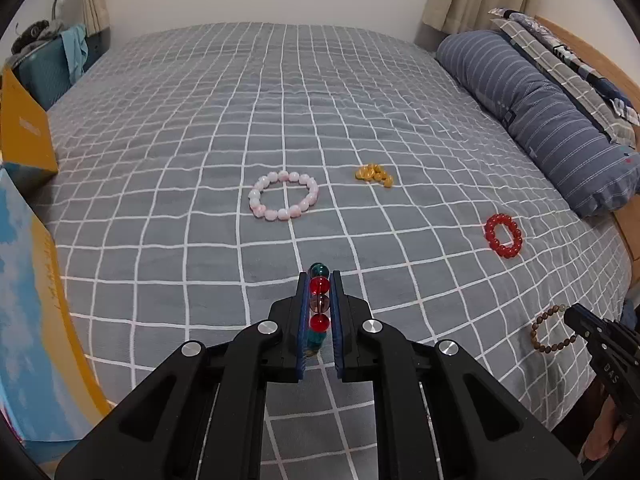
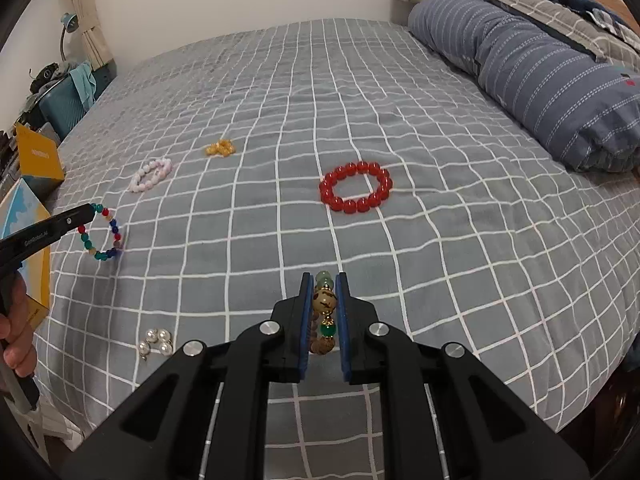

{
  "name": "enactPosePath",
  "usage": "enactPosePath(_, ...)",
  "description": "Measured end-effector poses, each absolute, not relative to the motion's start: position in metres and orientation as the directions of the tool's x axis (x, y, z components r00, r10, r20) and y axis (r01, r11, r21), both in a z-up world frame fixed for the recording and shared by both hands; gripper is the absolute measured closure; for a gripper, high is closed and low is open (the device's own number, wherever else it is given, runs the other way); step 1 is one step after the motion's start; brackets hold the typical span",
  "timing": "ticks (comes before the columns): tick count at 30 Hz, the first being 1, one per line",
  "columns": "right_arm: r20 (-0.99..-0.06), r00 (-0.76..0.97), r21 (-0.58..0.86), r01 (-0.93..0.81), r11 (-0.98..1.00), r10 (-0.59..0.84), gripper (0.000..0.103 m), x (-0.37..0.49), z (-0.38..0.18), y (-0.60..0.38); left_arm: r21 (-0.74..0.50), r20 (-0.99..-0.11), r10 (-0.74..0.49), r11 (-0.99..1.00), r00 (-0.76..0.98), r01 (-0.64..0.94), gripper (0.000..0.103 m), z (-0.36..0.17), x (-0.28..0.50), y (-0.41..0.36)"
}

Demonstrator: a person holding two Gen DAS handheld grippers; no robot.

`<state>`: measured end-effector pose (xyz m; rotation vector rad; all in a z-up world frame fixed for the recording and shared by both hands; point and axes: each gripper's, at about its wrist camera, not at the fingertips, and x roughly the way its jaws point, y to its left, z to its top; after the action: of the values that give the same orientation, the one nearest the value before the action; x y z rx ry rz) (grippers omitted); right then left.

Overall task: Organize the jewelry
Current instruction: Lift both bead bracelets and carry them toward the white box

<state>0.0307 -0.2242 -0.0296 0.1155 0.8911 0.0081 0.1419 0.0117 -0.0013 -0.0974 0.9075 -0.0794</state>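
Bed; red bracelet ahead, unobstructed

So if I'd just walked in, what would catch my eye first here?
Probably the two black grippers, each shut on a beaded bracelet: the left gripper pinches a multicoloured bracelet, the right gripper a brown bracelet. Next, the bright red bracelet lying mid-bed on the grey checked bedspread, with a pink bracelet and a small heap of yellow beads farther back.

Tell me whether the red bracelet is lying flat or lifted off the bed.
Lying flat. The red bracelet rests as an open ring on the checked bedcover, and no gripper touches it.
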Motion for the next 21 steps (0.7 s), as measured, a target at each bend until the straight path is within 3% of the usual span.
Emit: enactPosePath(21, -0.727, 0.682, 0.103, -0.015, 0.995, 0.086, 0.092, 0.053, 0.013, -0.183, -0.104, -0.763, -0.048, 0.993, 0.645, -0.05, 0.094, 0.05, 0.116, 0.051)
